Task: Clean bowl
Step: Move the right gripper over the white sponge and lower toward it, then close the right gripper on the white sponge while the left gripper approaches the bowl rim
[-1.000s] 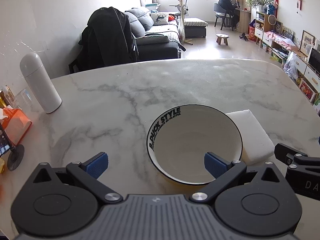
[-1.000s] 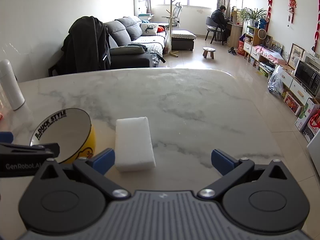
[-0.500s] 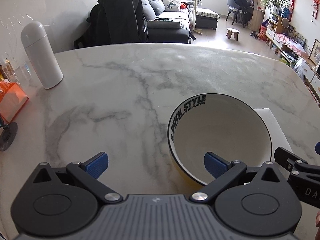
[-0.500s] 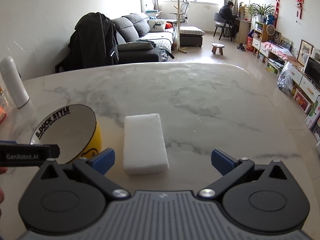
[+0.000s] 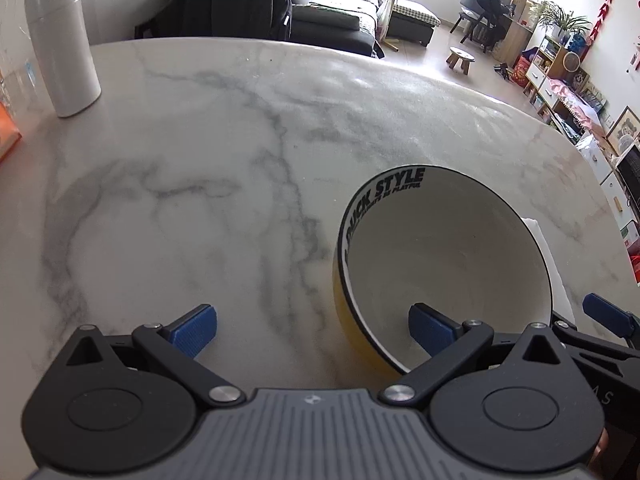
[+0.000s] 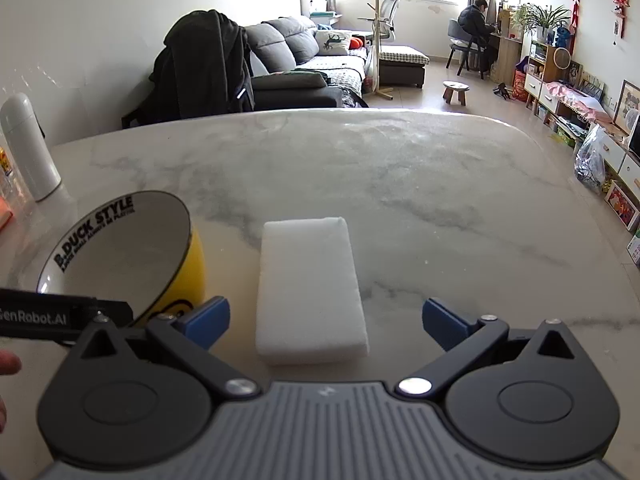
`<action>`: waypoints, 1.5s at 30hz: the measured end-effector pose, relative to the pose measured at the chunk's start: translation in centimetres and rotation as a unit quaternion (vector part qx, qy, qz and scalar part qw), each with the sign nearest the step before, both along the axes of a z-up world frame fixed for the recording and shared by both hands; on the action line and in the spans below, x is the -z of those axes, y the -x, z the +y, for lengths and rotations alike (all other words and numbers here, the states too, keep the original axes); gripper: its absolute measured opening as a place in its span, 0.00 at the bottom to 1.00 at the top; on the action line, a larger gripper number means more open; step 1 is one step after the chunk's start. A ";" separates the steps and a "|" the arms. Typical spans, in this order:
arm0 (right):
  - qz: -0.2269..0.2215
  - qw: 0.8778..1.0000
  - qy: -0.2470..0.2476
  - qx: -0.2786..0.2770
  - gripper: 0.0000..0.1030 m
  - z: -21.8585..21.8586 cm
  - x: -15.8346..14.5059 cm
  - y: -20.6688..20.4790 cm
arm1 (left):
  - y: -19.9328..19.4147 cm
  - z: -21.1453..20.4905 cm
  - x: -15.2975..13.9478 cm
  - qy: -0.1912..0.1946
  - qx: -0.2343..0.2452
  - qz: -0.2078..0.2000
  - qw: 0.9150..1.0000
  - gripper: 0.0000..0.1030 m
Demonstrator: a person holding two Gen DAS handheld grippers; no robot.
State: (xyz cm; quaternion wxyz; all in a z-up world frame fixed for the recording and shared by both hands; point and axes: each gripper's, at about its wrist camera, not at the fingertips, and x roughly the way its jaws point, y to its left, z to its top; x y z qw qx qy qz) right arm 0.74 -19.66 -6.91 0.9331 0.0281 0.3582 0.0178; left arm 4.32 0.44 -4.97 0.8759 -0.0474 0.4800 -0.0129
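A bowl (image 5: 440,264), white inside with black lettering near the rim and yellow outside, stands on the marble table (image 5: 200,160). My left gripper (image 5: 312,330) is open and straddles the bowl's near left wall. One blue pad (image 5: 430,328) is inside the bowl and the other is outside on the table side. In the right wrist view a white sponge block (image 6: 312,288) lies flat just right of the bowl (image 6: 120,248). My right gripper (image 6: 326,320) is open, with the sponge's near end between its fingers, and I cannot tell if they touch it.
A tall white bottle (image 5: 60,40) stands at the table's far left, next to an orange pack (image 5: 6,136). Beyond the table's far edge are a chair draped with a dark coat (image 6: 208,64) and a sofa. A person sits at a desk far back.
My left gripper has come closer to the bowl, which now fills more of its view. My right gripper has moved forward, so the sponge's near end is now between its fingers.
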 end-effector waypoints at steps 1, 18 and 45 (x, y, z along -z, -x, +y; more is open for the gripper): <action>-0.002 1.000 -0.002 -0.002 1.00 -0.1 0.0 -0.1 | 0.0 -0.1 0.0 -0.003 -0.001 0.000 1.000 0.99; 0.026 0.999 0.039 0.012 1.00 -0.2 1.6 -0.8 | 2.0 0.3 1.1 0.002 0.005 -0.093 0.996 1.00; -0.044 0.998 0.010 -0.040 0.58 -1.0 1.5 0.2 | 1.9 1.3 0.0 0.069 0.051 -0.114 0.990 0.26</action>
